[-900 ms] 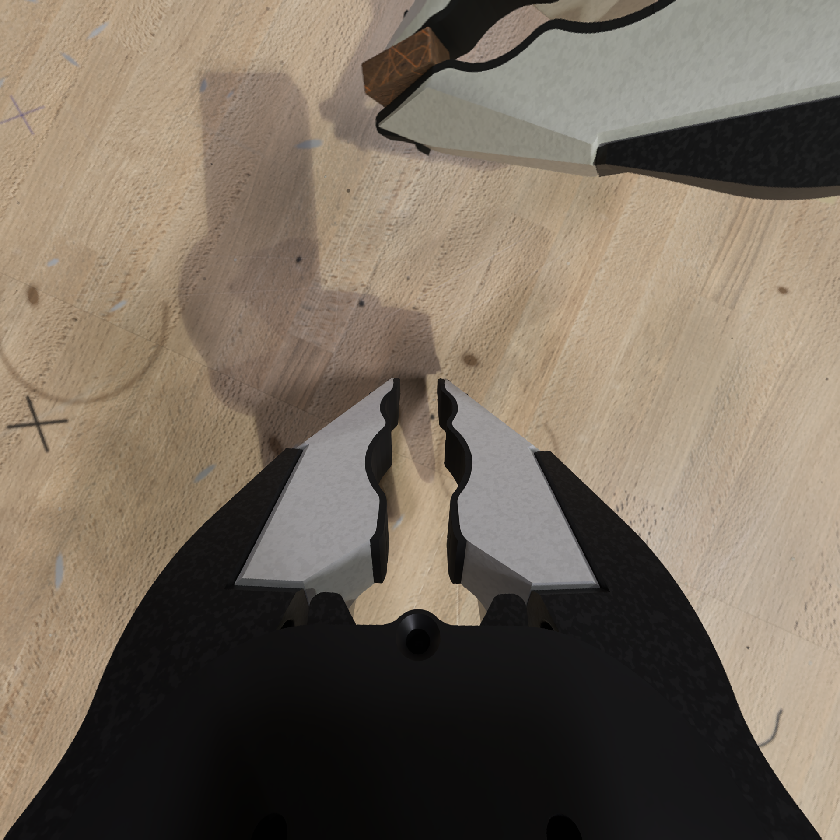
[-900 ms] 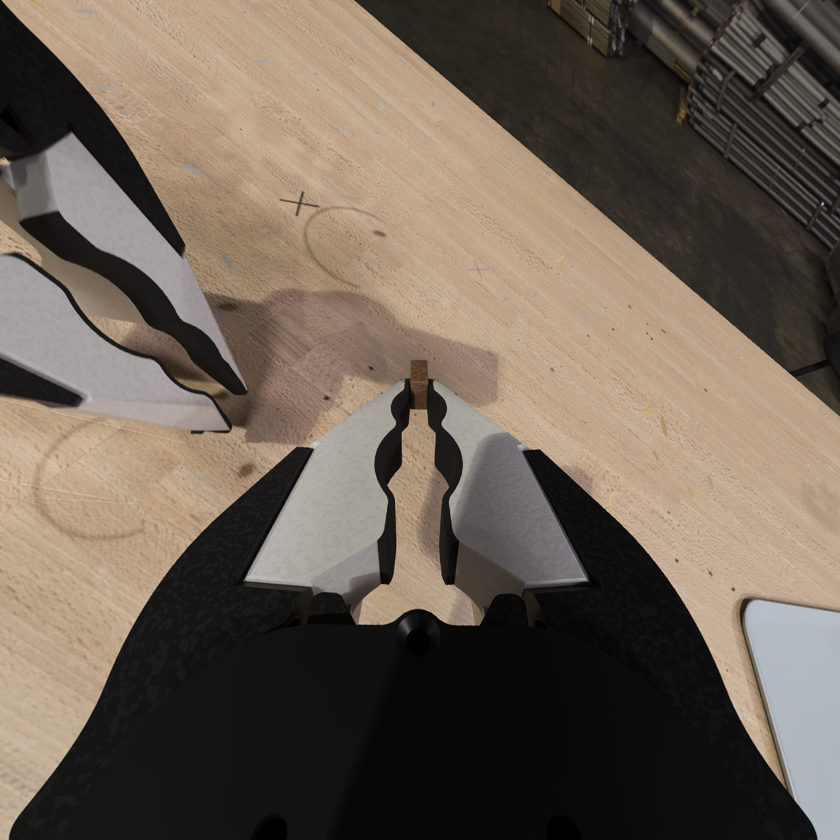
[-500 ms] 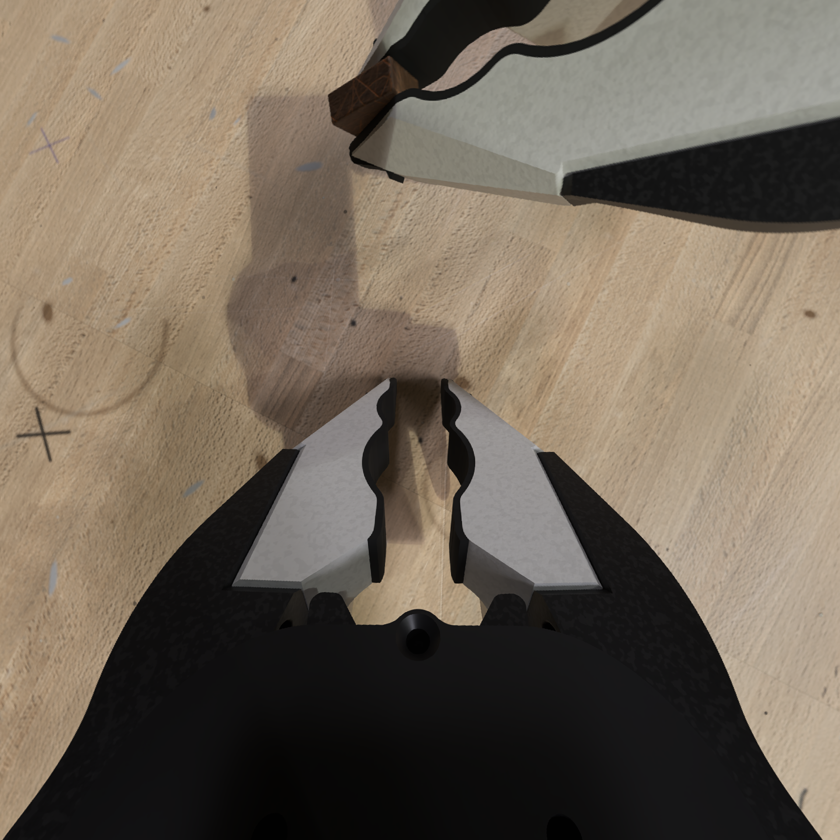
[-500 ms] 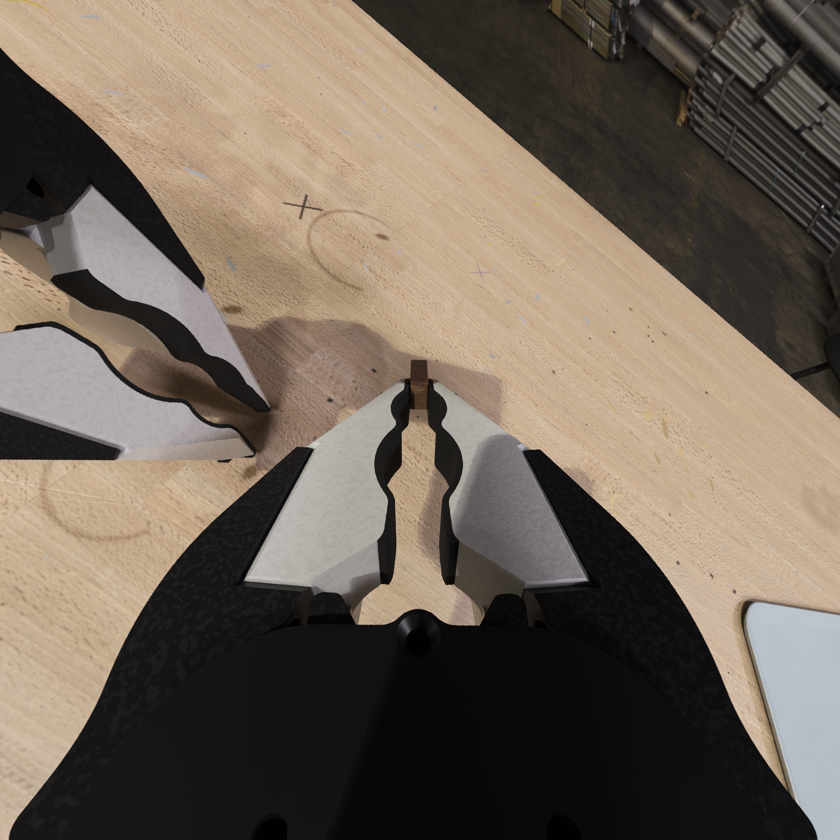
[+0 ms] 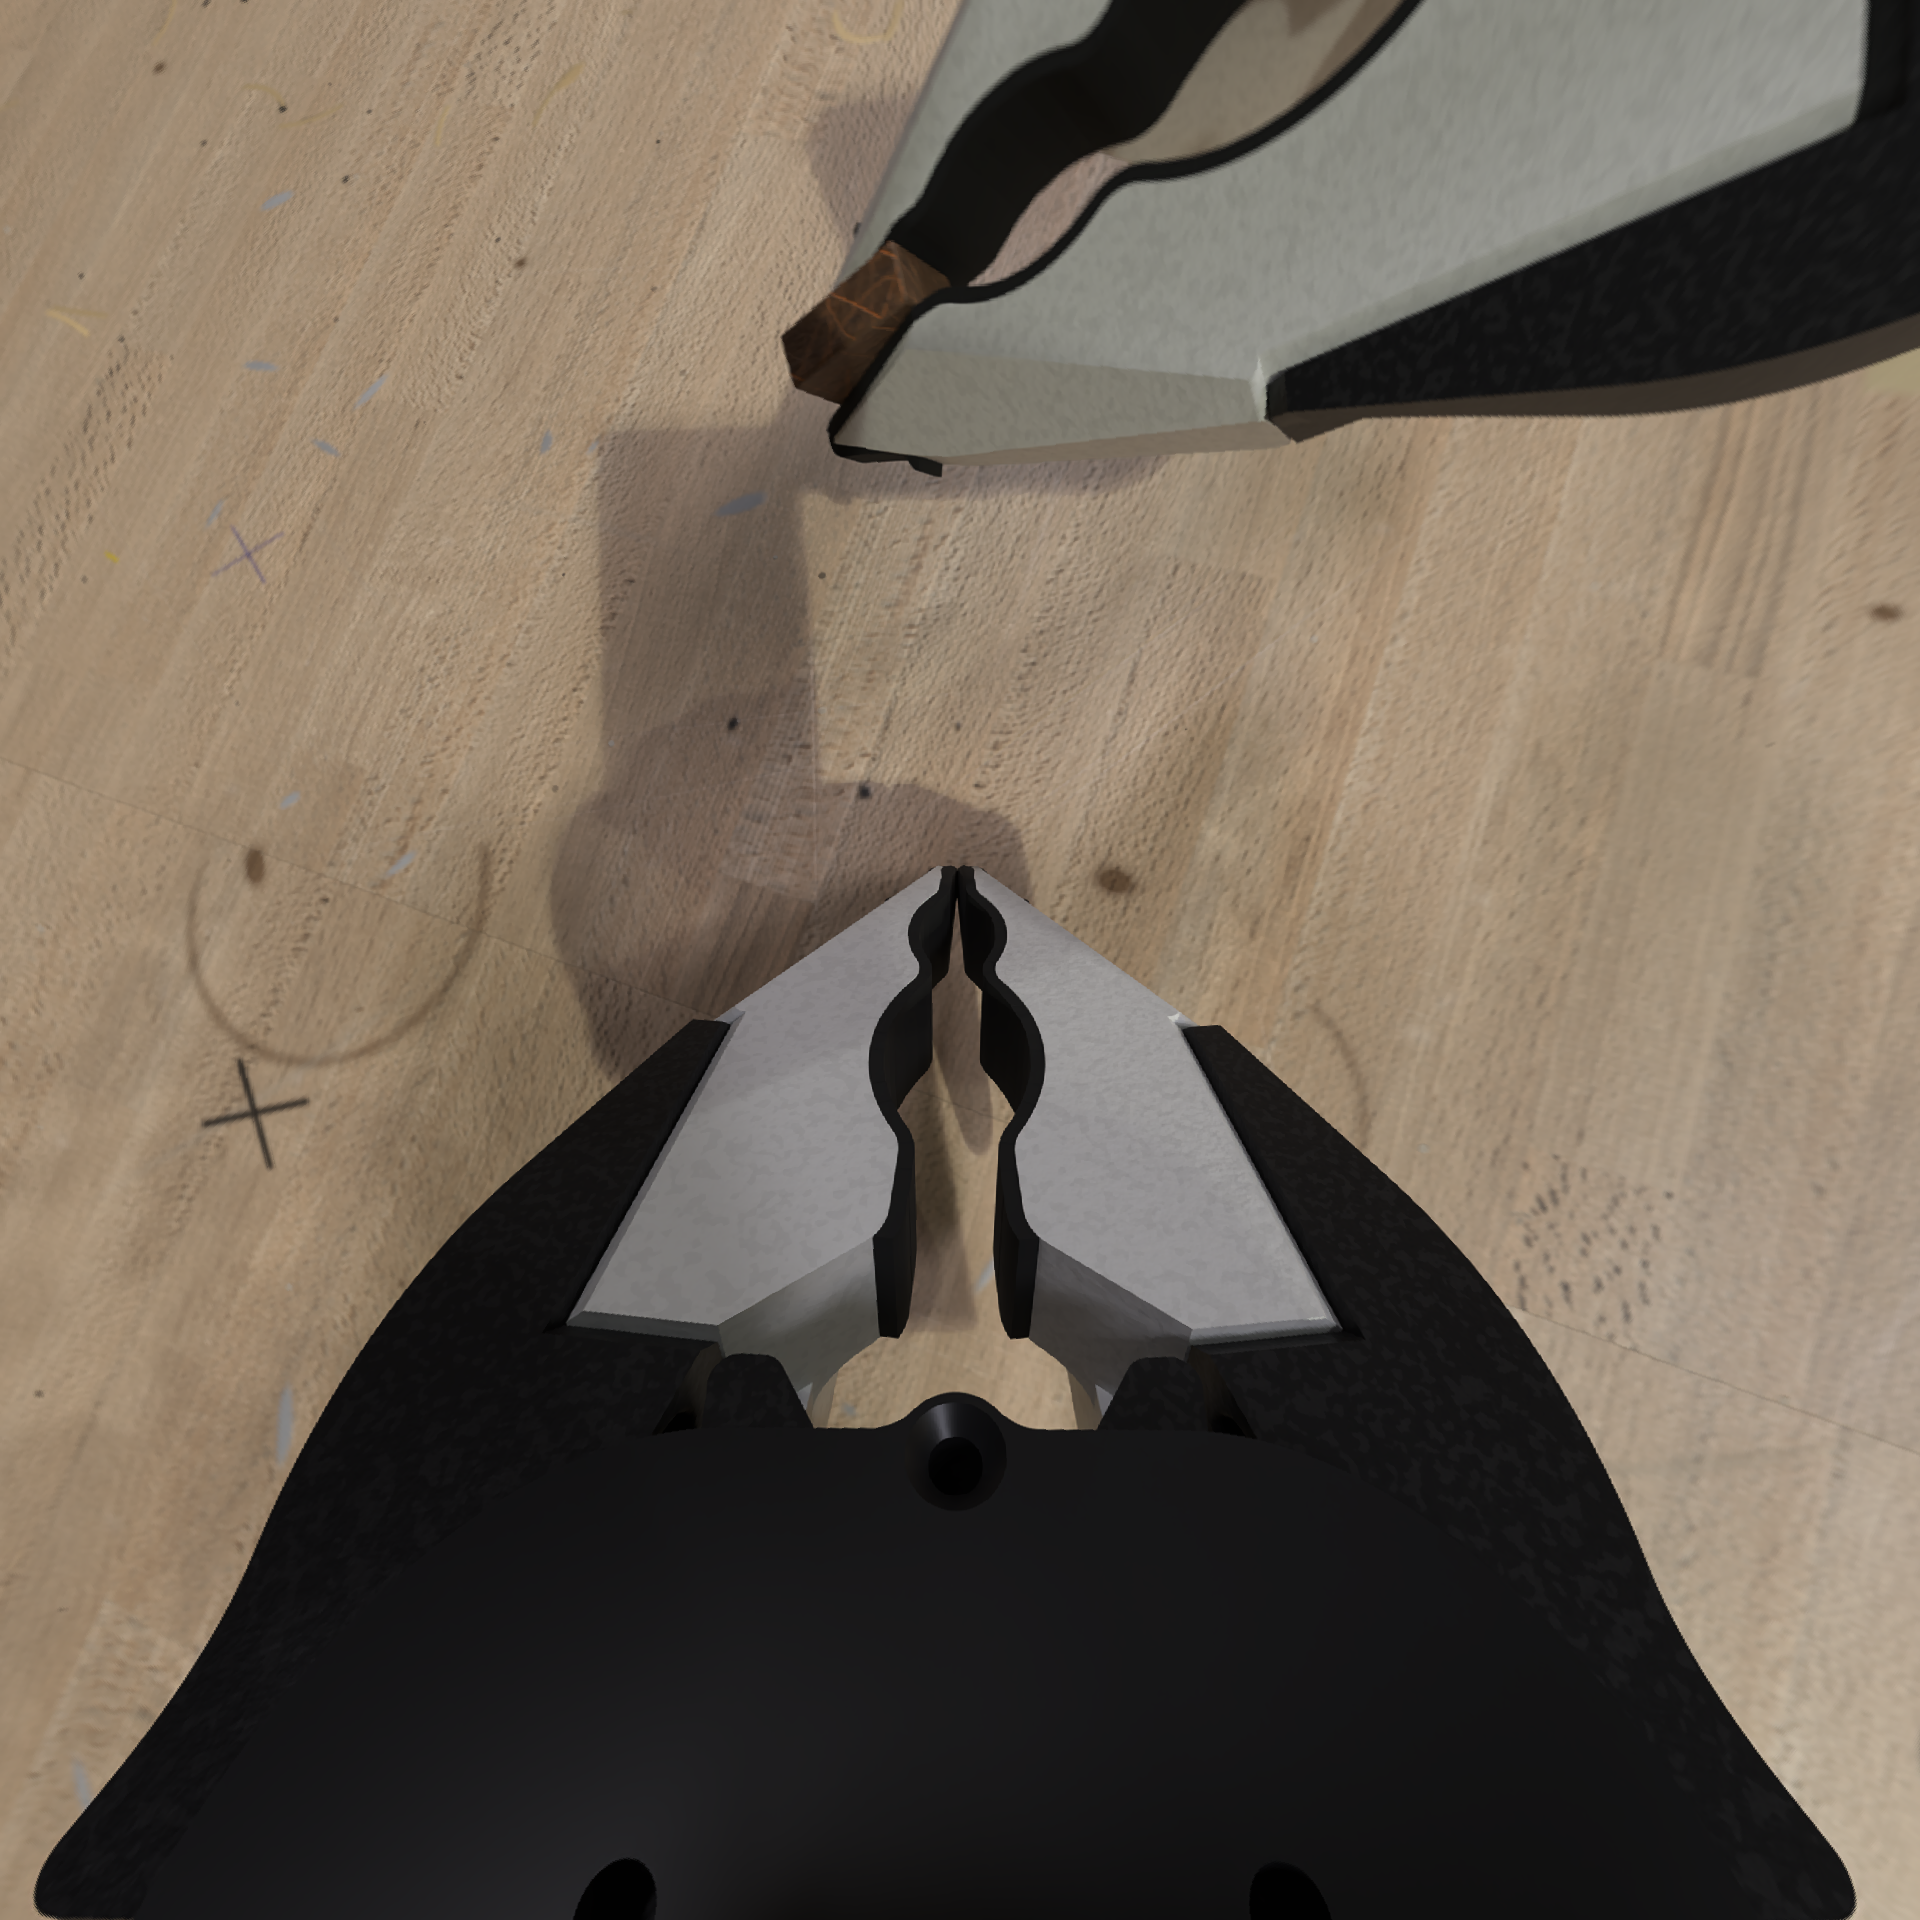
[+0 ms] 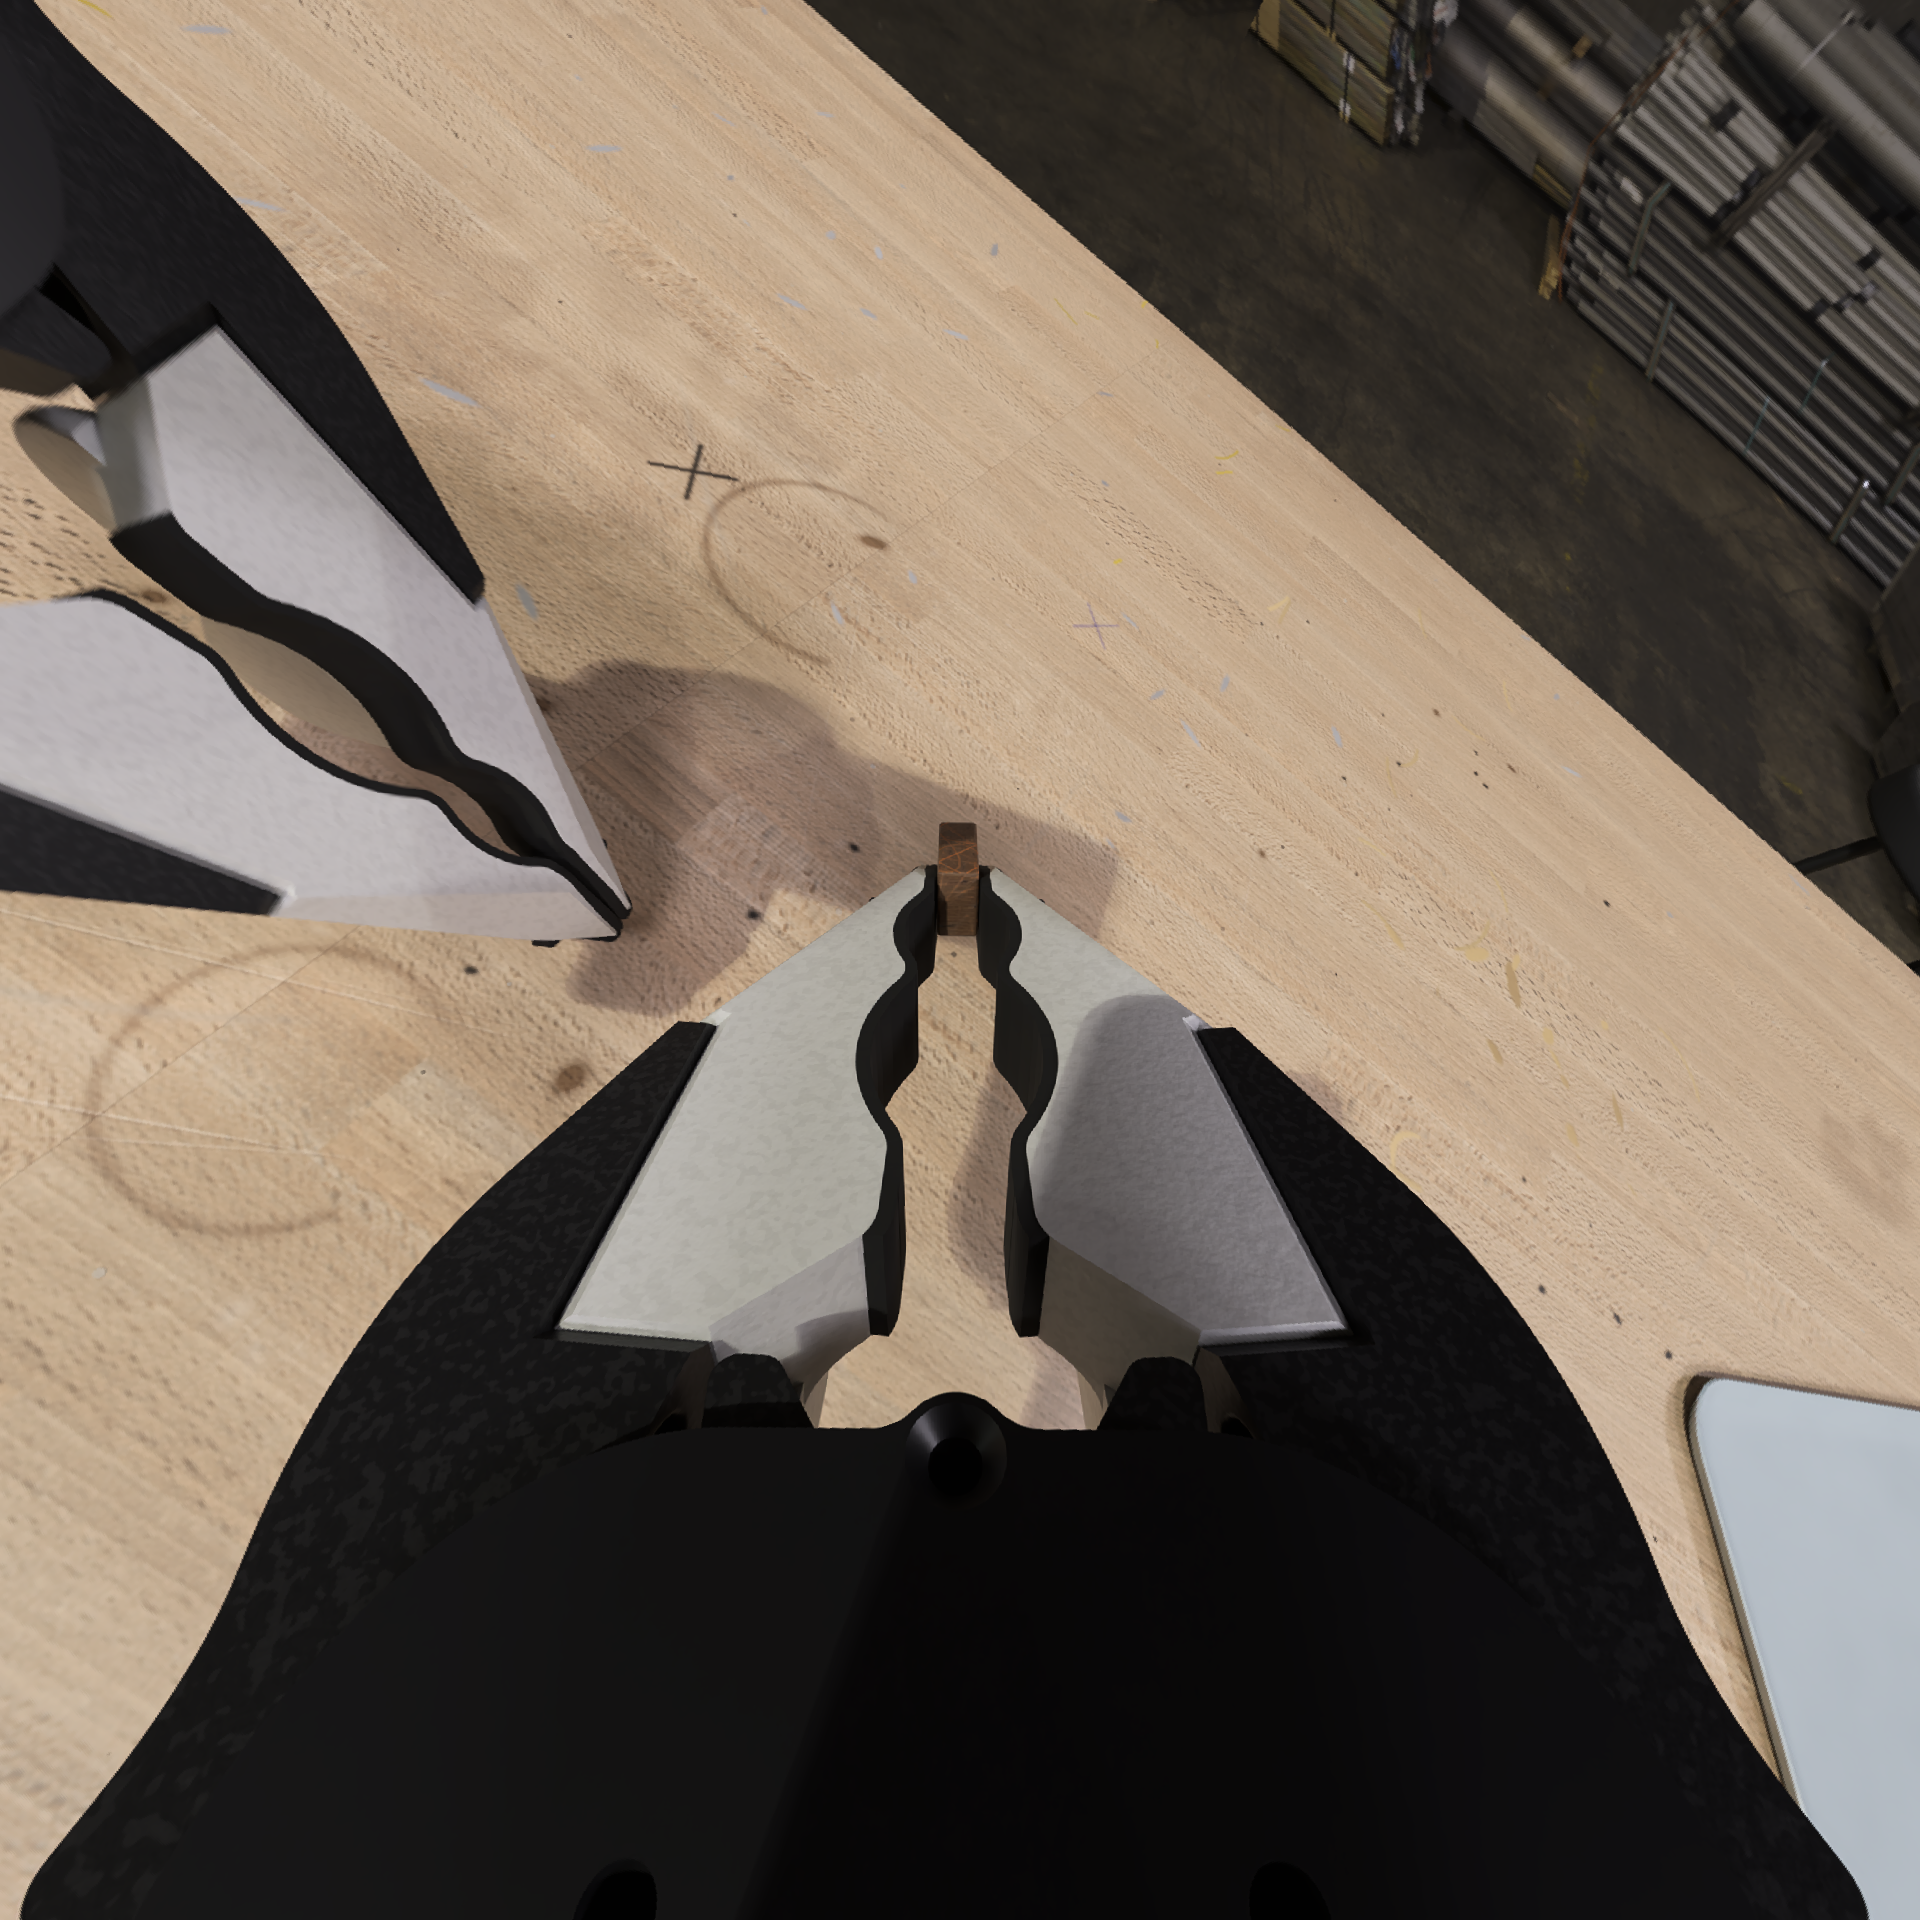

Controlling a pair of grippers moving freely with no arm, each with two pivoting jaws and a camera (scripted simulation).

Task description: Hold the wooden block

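Observation:
A small dark-brown wooden block (image 6: 957,878) is pinched between the tips of my right gripper (image 6: 957,883), which holds it above the wooden table. In the left wrist view the same block (image 5: 862,322) sticks out of the right gripper's tips (image 5: 883,353) at the upper middle. My left gripper (image 5: 952,878) is shut and empty, its tips touching, and sits apart from the block over the table. It also shows at the left of the right wrist view (image 6: 597,904).
The light wooden table (image 6: 1039,416) carries pencil crosses and ring stains. Its far edge runs diagonally, with dark floor and stacked metal pipes (image 6: 1714,208) beyond. A pale flat sheet (image 6: 1829,1621) lies at the lower right.
My left gripper has closed from a narrow gap to tips touching. The right gripper, still holding the block, now sits lower and further right in the left wrist view.

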